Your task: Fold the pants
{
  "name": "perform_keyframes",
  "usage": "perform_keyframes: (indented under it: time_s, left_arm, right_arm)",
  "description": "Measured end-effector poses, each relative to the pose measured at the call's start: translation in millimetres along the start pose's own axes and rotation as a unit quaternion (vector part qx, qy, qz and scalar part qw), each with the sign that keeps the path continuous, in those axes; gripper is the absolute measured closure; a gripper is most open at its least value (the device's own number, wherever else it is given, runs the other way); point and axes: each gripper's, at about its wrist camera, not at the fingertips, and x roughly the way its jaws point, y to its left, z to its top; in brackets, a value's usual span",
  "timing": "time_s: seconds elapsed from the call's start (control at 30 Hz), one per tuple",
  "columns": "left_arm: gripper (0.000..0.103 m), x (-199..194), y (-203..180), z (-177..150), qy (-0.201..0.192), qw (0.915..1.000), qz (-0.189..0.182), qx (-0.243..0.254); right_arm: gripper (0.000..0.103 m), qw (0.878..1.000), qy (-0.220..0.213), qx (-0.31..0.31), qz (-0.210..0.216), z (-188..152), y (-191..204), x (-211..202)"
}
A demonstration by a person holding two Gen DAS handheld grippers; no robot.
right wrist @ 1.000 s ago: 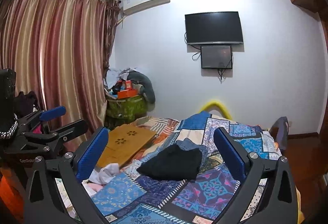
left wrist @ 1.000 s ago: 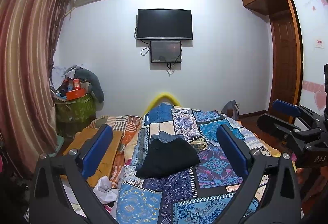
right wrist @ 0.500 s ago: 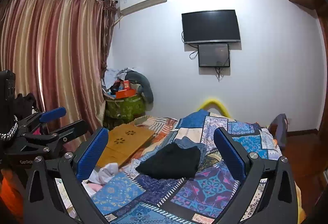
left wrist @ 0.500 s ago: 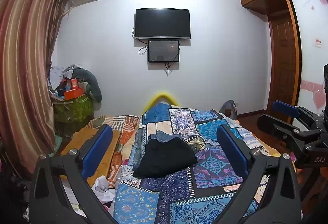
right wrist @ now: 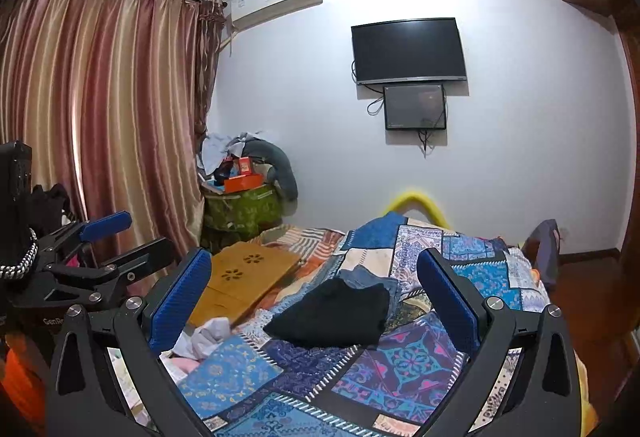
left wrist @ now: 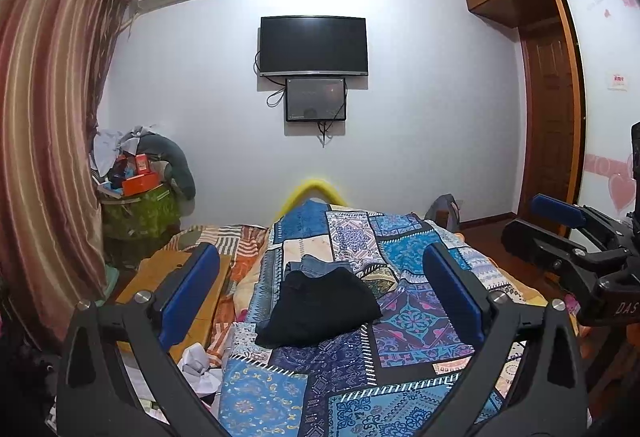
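Observation:
Black pants lie folded in a compact pile on the blue patchwork bedspread, with blue jeans showing under their far edge. They also show in the right wrist view. My left gripper is open and empty, held above the bed short of the pants. My right gripper is open and empty, also back from the pile. The right gripper shows at the right edge of the left wrist view, and the left gripper at the left of the right wrist view.
A wooden lap table lies on the bed's left side, with crumpled white cloth near it. A green bin piled with boxes stands by the curtain. A TV hangs on the far wall; wooden wardrobe at right.
Both views have shifted slightly, and the pants sit a little further left in the left wrist view. Both grippers stay open and the pants lie unmoved.

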Motion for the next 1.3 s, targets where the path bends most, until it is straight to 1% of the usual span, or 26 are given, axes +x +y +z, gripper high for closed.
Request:
perform_keyframes:
  time_s: [0.63, 1.0, 1.3]
  left_arm:
    - [0.000, 0.4, -7.6, 2.2, -0.002, 1.0000, -0.006, 0.000]
    - [0.000, 1.1, -12.0, 0.8, 0.004, 0.9999, -0.007, 0.007]
    - [0.000, 0.3, -11.3, -0.2, 0.006, 0.9999, -0.012, 0.003]
  right_arm:
    - [0.001, 1.000, -0.002, 0.004, 0.001, -0.5, -0.5, 0.4]
    - [0.001, 1.000, -0.006, 0.006, 0.003, -0.5, -1.6, -1.7]
    - [0.001, 1.000, -0.004, 0.004, 0.002, -1.8, -2.4, -1.9]
